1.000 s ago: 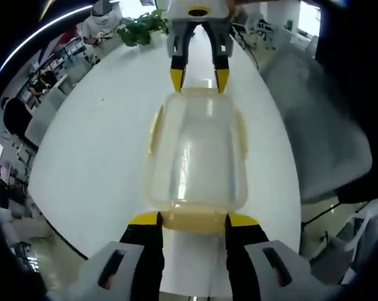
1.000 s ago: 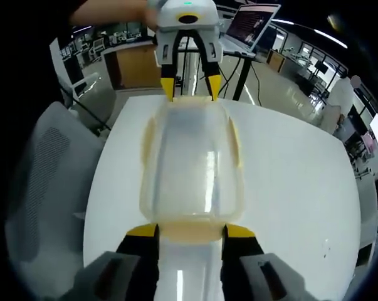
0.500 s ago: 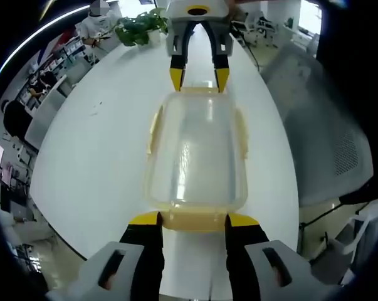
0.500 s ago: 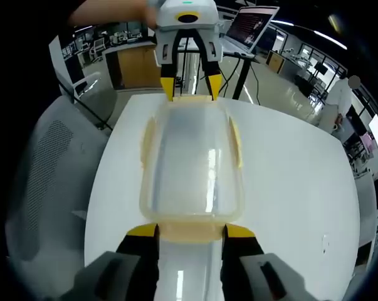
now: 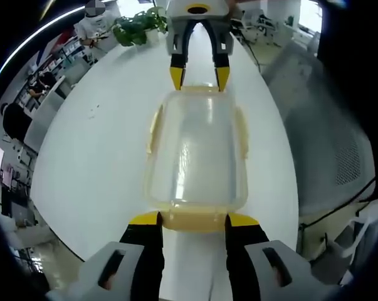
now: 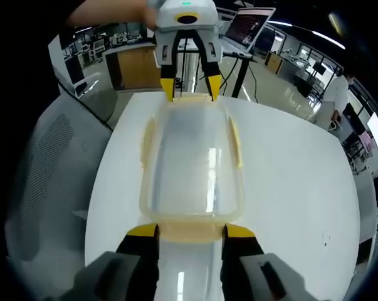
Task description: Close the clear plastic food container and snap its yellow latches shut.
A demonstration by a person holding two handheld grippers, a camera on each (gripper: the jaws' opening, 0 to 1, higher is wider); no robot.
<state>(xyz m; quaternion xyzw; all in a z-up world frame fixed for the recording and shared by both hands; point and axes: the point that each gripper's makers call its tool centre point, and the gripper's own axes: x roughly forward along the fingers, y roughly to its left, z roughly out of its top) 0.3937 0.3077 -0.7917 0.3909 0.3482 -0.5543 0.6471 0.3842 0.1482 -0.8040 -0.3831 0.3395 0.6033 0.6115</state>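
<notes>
The clear plastic container [image 5: 198,150] with its lid on lies lengthwise between my two grippers, over the white table [image 5: 82,157]. Yellow side latches [image 5: 154,128] lie along its long sides. In the left gripper view my left gripper [image 5: 194,219] has its jaws against both sides of the near yellow end latch [image 5: 194,221]. My right gripper [image 5: 199,78] grips the far end the same way. In the right gripper view the container [image 6: 192,163] runs from my right gripper [image 6: 190,231] at its near latch up to the left gripper [image 6: 187,91].
A grey mesh chair [image 5: 326,125] stands beside the table edge, also seen as the chair [image 6: 44,175] in the right gripper view. A potted plant [image 5: 135,28] sits at the table's far end. An open laptop [image 6: 248,25] stands on a stand behind.
The container keeps its place between both grippers while the room behind shifts slightly, so grippers and container have moved together a little. Jaw spacing is unchanged.
</notes>
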